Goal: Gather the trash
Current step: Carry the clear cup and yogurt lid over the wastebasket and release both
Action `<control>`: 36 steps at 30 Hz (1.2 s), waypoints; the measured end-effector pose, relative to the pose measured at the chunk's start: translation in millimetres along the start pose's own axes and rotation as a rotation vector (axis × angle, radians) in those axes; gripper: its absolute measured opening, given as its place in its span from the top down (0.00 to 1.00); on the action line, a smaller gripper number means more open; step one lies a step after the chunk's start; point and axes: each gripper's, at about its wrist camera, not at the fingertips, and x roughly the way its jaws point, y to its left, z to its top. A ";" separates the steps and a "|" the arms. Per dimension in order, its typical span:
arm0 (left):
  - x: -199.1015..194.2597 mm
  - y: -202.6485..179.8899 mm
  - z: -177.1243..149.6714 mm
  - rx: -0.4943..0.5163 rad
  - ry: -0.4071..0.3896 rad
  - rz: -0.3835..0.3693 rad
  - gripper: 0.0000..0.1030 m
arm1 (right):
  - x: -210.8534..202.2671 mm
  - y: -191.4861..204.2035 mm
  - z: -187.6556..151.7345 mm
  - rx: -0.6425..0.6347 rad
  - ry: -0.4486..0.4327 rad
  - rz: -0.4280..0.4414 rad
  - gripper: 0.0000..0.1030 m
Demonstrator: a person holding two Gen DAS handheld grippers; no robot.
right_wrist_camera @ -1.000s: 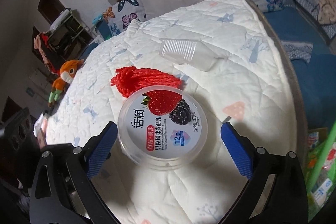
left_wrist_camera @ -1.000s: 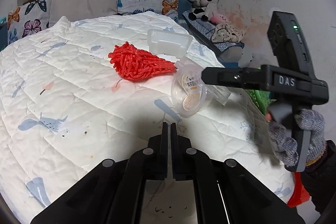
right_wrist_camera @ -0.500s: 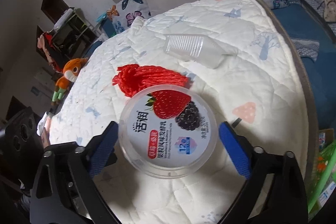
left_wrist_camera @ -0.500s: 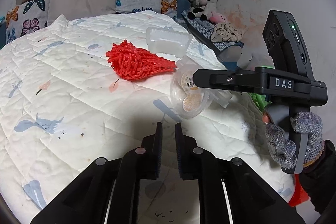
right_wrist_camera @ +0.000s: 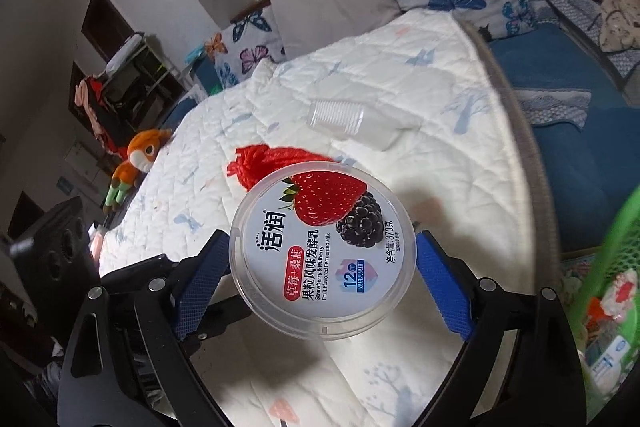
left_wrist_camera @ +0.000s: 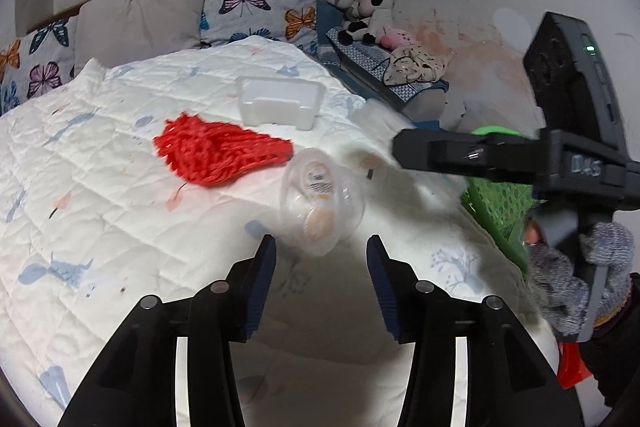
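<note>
While the right gripper clamps the yogurt tub by its sides, lid toward the camera, the tub sits at the centre of the right wrist view with the red mesh bag peeking out behind it at 11 o'clock and the clear plastic tray at 12 o'clock on the white quilt. The left gripper has just been opening and now stands spread with nothing pinched, over the quilt. A green basket shows at 3 o'clock.
</note>
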 end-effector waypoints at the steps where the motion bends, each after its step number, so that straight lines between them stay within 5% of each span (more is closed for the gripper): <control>1: 2.0 -2.0 1.5 0.003 0.000 -0.001 0.55 | -6.8 -3.0 -0.2 0.008 -0.011 -0.005 0.11; 11: 29.0 -17.6 17.0 0.031 0.013 0.018 0.56 | -57.2 -34.1 -16.7 0.050 -0.075 -0.106 0.11; 23: 40.8 -29.7 19.7 0.034 0.018 0.035 0.75 | -109.2 -88.8 -51.7 0.101 -0.098 -0.288 0.11; 36: 27.1 -96.2 37.4 0.128 -0.022 -0.061 0.76 | -153.8 -145.5 -77.4 0.184 -0.116 -0.435 0.10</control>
